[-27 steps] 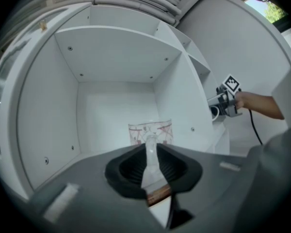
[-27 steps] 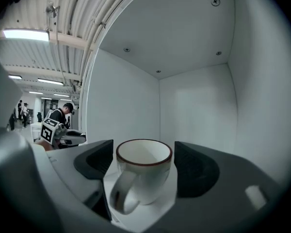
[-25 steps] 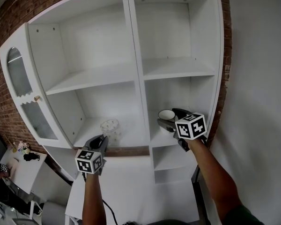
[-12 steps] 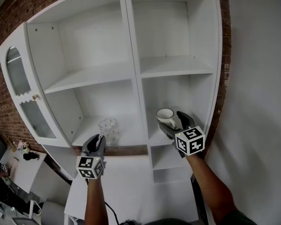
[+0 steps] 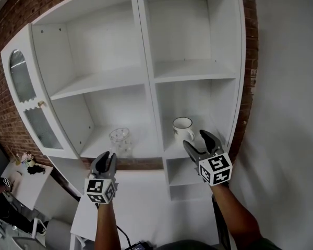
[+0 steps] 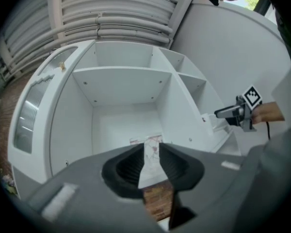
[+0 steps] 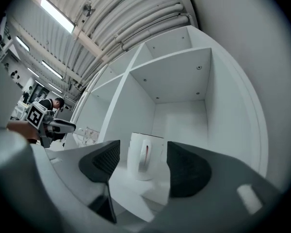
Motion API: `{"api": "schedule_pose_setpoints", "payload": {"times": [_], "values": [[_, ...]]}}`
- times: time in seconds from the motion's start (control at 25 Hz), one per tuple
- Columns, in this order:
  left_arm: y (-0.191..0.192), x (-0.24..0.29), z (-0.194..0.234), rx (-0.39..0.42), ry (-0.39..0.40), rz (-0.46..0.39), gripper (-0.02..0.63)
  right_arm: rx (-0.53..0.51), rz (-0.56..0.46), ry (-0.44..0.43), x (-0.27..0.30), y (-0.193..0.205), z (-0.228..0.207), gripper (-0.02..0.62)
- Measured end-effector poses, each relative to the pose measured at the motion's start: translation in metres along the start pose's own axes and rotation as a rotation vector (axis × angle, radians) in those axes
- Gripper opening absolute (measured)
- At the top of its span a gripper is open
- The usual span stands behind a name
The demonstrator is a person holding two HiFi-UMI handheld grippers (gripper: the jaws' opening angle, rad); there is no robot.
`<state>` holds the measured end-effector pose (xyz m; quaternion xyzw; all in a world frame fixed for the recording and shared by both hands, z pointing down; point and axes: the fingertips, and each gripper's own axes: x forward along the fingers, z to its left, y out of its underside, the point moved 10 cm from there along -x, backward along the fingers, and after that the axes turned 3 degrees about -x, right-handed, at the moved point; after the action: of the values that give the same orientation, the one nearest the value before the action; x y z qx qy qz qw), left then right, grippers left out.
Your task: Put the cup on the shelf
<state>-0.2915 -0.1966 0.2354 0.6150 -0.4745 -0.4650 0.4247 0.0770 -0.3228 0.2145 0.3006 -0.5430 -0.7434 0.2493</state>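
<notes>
A white cup [image 5: 182,128] with a handle stands upright on the lower right shelf board [image 5: 172,149] of the white shelf unit. My right gripper [image 5: 195,140] is open just in front of it. Its jaws have just been closing, and its pads touch nothing. In the right gripper view the cup [image 7: 144,160] shows beyond the parted right gripper [image 7: 143,147]. A patterned glass [image 5: 120,141] stands in the lower left compartment. My left gripper [image 5: 105,158] sits in front of and below it. Its jaws have just been opening, with nothing between them, and the glass [image 6: 150,141] lies past the left gripper [image 6: 151,155].
The shelf unit has empty upper compartments [image 5: 198,69] and a small one under the cup [image 5: 188,176]. A glazed cabinet door [image 5: 26,103] stands open at the left, before a brick wall [image 5: 5,30]. A plain white wall [image 5: 287,113] lies at the right.
My right gripper has drawn back from the white cup, which stays upright on the shelf. My left gripper has drawn back from the glass, and its jaws have parted a little.
</notes>
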Motion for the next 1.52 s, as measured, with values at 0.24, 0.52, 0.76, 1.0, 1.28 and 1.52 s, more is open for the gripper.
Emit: {"api": "schedule_pose_setpoints", "payload": {"times": [0.24,0.52,0.76,1.0,1.28,1.52], "values": [[-0.01,-0.019,-0.021,0.017,0.013,-0.023,0.097,-0.01,-0.029,0.007,-0.033,0.003,0.009,0.205],[-0.016,-0.043,-0.047,0.036,0.029,-0.03,0.083,0.002,-0.033,-0.031,-0.066,0.01,0.019,0.035],[-0.014,-0.071,-0.065,0.021,0.023,-0.015,0.061,-0.02,-0.005,-0.125,-0.085,0.017,0.033,0.005],[-0.006,-0.098,-0.083,0.023,0.048,0.037,0.055,-0.044,0.035,-0.238,-0.098,0.027,0.052,0.005],[0.027,-0.134,-0.098,-0.033,0.025,0.118,0.054,-0.041,0.144,-0.386,-0.107,0.05,0.081,0.003],[0.062,-0.16,-0.106,-0.088,0.001,0.192,0.054,-0.018,0.203,-0.458,-0.112,0.072,0.099,0.003]]}}
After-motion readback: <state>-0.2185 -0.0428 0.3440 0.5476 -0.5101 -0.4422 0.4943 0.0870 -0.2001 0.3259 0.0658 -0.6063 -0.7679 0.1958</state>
